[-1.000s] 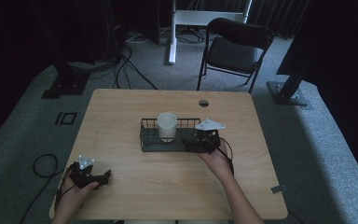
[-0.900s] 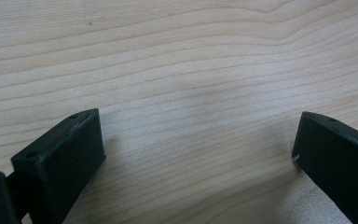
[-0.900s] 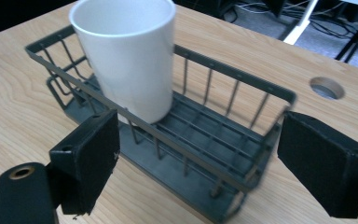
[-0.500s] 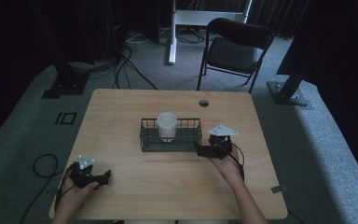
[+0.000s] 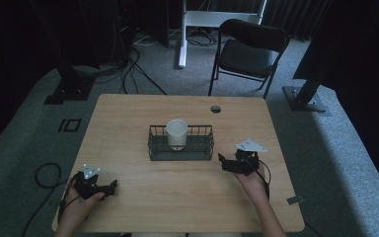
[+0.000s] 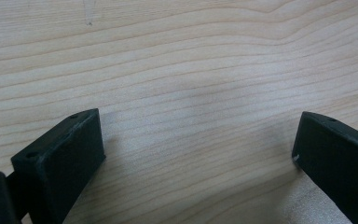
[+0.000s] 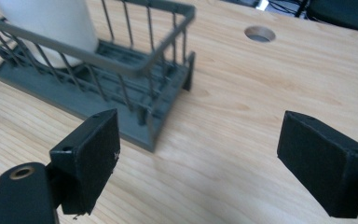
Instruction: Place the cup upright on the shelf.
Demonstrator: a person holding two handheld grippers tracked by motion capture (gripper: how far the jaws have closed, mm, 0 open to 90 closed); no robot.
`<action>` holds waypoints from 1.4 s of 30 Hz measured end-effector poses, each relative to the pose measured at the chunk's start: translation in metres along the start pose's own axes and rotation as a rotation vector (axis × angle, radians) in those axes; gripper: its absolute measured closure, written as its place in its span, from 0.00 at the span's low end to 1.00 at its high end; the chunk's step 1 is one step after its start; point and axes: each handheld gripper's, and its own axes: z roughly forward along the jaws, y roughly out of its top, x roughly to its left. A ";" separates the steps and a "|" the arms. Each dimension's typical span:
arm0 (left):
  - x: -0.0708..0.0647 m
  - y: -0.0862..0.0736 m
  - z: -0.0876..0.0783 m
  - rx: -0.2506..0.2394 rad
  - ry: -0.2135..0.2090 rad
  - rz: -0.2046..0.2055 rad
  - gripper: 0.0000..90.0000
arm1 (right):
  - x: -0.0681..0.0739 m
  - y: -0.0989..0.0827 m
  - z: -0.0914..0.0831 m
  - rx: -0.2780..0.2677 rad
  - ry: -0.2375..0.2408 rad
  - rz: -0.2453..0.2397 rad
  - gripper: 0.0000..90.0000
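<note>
At table centre, white cup [image 5: 176,133] upright inside wire basket [image 5: 179,153], apparently already placed; right claw [image 5: 225,163] just beside basket and left claw [image 5: 109,186] near left, both wide open, empty.

on the table [image 5: 128,118], at centre: wire basket [image 5: 180,149]. in the basket, toward its 9 o'clock half: cup [image 5: 176,133], upright. at 3 o'clock of the basket, just beside its end and apart from it: right gripper [image 5: 222,162], jaws spread wide with nothing between. at 7 o'clock of the basket, well apart, near the table's front corner: left gripper [image 5: 112,186], low over bare tabletop, jaws spread wide. at 1 o'clock of the basket, near the far edge: cable hole [image 5: 215,108]. beyond the table at 1 o'clock, on the floor: chair [image 5: 249,49].
</note>
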 end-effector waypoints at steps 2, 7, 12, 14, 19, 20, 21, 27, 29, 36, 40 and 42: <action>0.000 0.000 0.000 0.000 0.000 0.000 0.03 | -0.004 -0.005 -0.001 0.005 -0.013 0.006 0.14; 0.000 0.000 0.000 -0.001 0.001 0.000 0.03 | -0.013 -0.019 -0.004 0.016 -0.036 0.025 0.14; 0.000 0.000 0.000 -0.001 0.000 0.000 0.03 | -0.023 -0.032 -0.007 0.032 -0.057 0.047 0.14; 0.000 0.000 0.000 -0.001 0.001 0.000 0.03 | -0.026 -0.037 -0.008 0.035 -0.070 0.050 0.14; 0.000 0.000 0.000 0.000 0.001 0.001 0.03 | -0.033 -0.048 -0.010 0.057 -0.089 0.058 0.14; 0.000 0.000 0.000 0.000 0.001 0.001 0.03 | -0.034 -0.050 -0.010 0.058 -0.094 0.060 0.14; 0.000 0.000 0.000 0.000 0.001 0.001 0.03 | -0.035 -0.052 -0.011 0.064 -0.093 0.063 0.14; 0.000 0.000 0.000 0.000 0.001 0.002 0.03 | -0.040 -0.065 -0.010 0.101 -0.103 0.068 0.14; 0.000 0.000 0.000 0.000 0.001 0.002 0.03 | -0.042 -0.069 -0.010 0.108 -0.106 0.068 0.14; 0.000 0.000 0.000 0.000 0.001 0.001 0.03 | -0.046 -0.079 -0.012 0.133 -0.122 0.066 0.15; 0.000 0.000 0.000 0.000 0.001 0.001 0.03 | -0.049 -0.087 -0.014 0.150 -0.124 0.071 0.15; 0.000 0.000 0.000 0.000 0.001 0.001 0.03 | -0.050 -0.089 -0.015 0.165 -0.129 0.068 0.15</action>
